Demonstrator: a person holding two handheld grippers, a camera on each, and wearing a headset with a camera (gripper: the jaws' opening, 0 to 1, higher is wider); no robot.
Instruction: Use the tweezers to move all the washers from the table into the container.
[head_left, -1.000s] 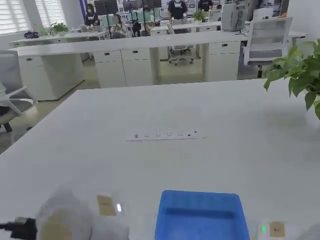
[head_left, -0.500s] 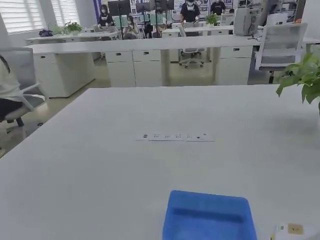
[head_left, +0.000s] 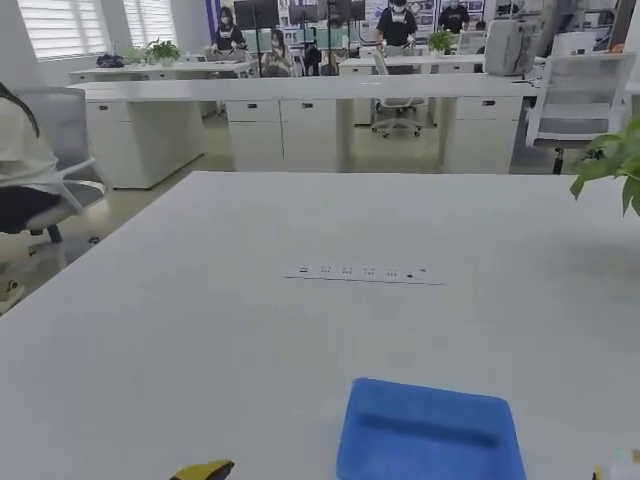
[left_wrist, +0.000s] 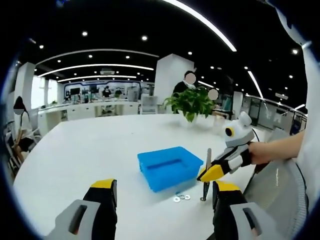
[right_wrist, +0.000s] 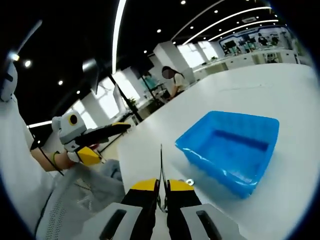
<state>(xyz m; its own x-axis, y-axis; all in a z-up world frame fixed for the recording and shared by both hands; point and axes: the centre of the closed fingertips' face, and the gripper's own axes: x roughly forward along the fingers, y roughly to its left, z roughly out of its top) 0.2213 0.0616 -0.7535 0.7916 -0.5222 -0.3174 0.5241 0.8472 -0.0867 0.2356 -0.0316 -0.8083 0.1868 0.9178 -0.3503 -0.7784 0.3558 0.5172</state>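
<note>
Gripping the tweezers (right_wrist: 161, 162) between its closed jaws, the right hand-held gripper (right_wrist: 161, 186) sits at the near edge of the counter (head_left: 200, 330). In the left gripper view the tweezers point tips down, probably so they can pinch a flat ring from above. There the tips stand just beside a small cluster of washers (left_wrist: 181, 198), which lie on the counter right in front of the container (left_wrist: 167, 167). Whether the tips touch one I cannot tell.

The left hand-held gripper (left_wrist: 164, 186) has its jaws wide apart and holds nothing. It hangs off to the side, likely to keep clear of the pick.

The container is blue, open-topped and looks empty, and it sits close to the washers so each carry is short. No washer seems moved yet, so the task looks to be at its start.

Further out lie a power strip (head_left: 360, 272) and, at the counter's far side, a plant (left_wrist: 192, 102).
</note>
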